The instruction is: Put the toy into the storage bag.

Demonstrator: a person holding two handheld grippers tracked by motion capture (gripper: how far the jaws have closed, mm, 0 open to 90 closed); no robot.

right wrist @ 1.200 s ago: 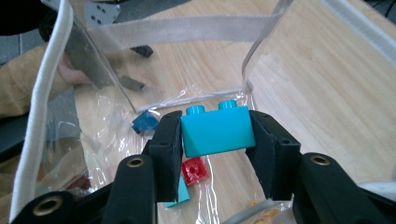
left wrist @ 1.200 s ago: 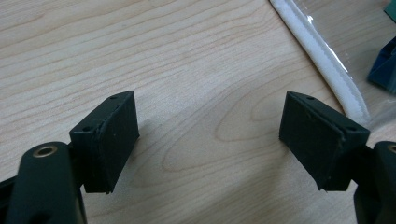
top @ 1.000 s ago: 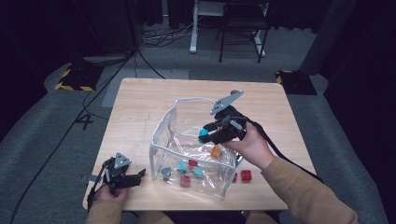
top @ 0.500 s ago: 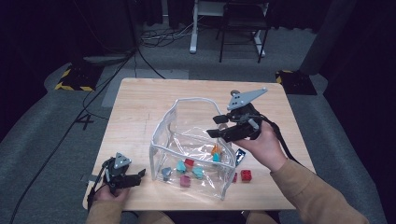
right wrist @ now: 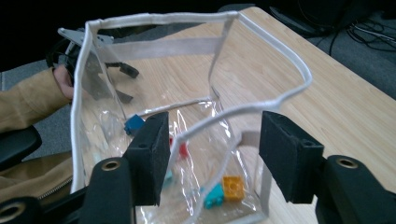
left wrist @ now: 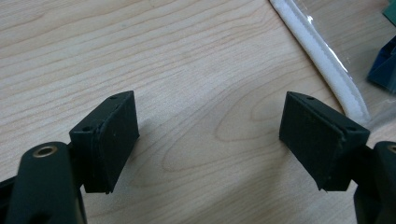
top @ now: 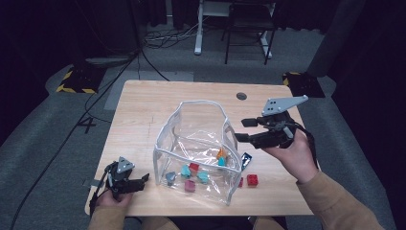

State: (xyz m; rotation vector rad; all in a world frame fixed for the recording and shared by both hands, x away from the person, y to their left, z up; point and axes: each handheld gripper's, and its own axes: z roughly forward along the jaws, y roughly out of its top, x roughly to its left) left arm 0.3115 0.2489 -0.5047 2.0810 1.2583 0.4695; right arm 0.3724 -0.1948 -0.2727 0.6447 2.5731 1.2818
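Dark lab or studio, black curtains [top: 57, 28], floor cables [top: 163, 38], hazard-taped stand bases [top: 76, 79], wooden table [top: 158, 103]

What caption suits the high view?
Right hand-held gripper open beside a clear bag of colored blocks.

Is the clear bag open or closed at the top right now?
Open: the clear bag stands upright, its white rim spread wide, with blocks visible inside.

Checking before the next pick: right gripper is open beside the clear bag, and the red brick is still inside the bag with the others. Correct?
Not quite. The red brick lies on the table outside the clear bag, by its right wall, as the high view shows. The rest holds: the right gripper is open beside the bag, nothing between its fingers.
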